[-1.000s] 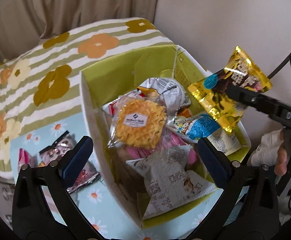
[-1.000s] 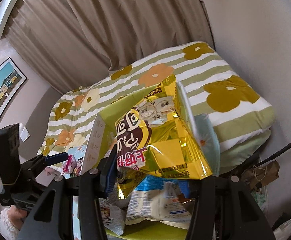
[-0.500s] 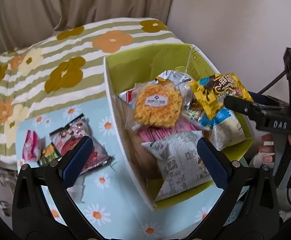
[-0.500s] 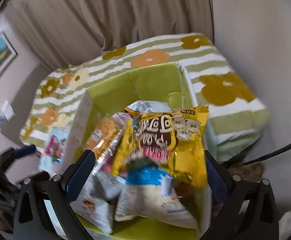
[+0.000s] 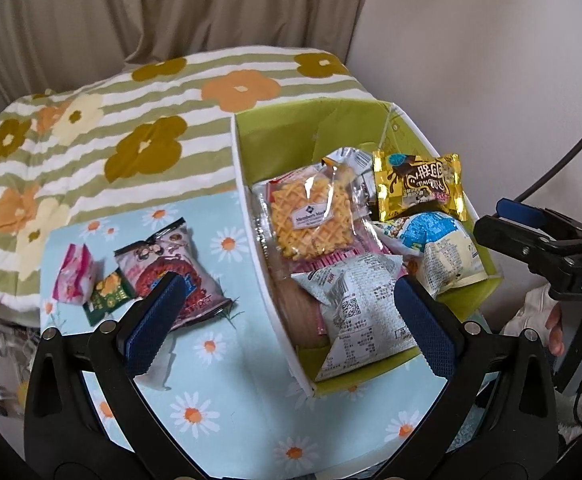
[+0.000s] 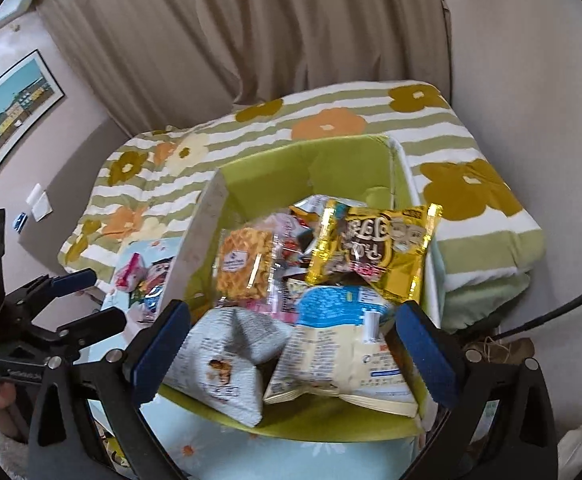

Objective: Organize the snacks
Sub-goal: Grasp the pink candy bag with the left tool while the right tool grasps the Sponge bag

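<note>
Both grippers stand released, with nothing between the jaws. Right gripper [image 6: 291,344] hangs over the near end of the green box [image 6: 323,156], where the gold packet [image 6: 375,256] lies on top of the other snacks, against the right wall. Left gripper [image 5: 287,320] hangs over the left wall of the box. Beside the box, on the daisy cloth [image 5: 227,400], lie three more packets: pink [image 5: 73,274], small green [image 5: 109,294] and red [image 5: 159,258].

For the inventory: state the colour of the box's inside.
Lime green inside the box; clearest in the left wrist view.
</note>
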### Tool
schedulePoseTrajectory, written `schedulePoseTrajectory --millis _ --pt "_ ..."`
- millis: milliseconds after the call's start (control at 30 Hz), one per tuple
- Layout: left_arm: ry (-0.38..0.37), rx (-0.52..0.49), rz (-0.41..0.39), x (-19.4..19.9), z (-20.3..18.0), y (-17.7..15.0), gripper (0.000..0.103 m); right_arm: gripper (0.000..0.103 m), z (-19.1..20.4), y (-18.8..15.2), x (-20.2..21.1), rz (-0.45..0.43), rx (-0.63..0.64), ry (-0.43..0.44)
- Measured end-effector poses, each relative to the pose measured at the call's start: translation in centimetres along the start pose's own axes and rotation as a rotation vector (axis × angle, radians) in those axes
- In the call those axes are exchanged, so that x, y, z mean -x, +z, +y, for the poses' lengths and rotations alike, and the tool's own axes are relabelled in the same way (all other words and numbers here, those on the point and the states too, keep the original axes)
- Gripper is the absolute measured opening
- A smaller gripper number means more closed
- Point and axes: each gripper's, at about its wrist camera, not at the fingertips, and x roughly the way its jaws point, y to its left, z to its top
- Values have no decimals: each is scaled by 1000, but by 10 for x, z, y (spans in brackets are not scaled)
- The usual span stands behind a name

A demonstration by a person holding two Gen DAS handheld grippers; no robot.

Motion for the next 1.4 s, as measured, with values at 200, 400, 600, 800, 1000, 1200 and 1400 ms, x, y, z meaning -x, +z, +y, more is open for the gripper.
schedulePoseTrajectory --millis 200,400,600,800,1000,1200,1400 --pt "53 37 -21 20 12 -7 103 102 18 6 3 -27 45 48" --pt "151 85 -44 44 42 -24 103 102 43 9 3 -58 106 69" --pt "202 141 -78 67 89 -48 103 102 82 11 0 -81 146 59" --pt "190 185 -91 82 146 -67 103 102 127 9 -15 -81 146 81" --pt "169 184 -82 86 201 -75 103 102 182 3 -42 -51 159 86" --pt "125 157 -48 68 247 -72 103 102 220 -3 -78 -4 158 73" --pt "70 105 7 30 282 -62 103 102 243 -9 -117 42 146 17"
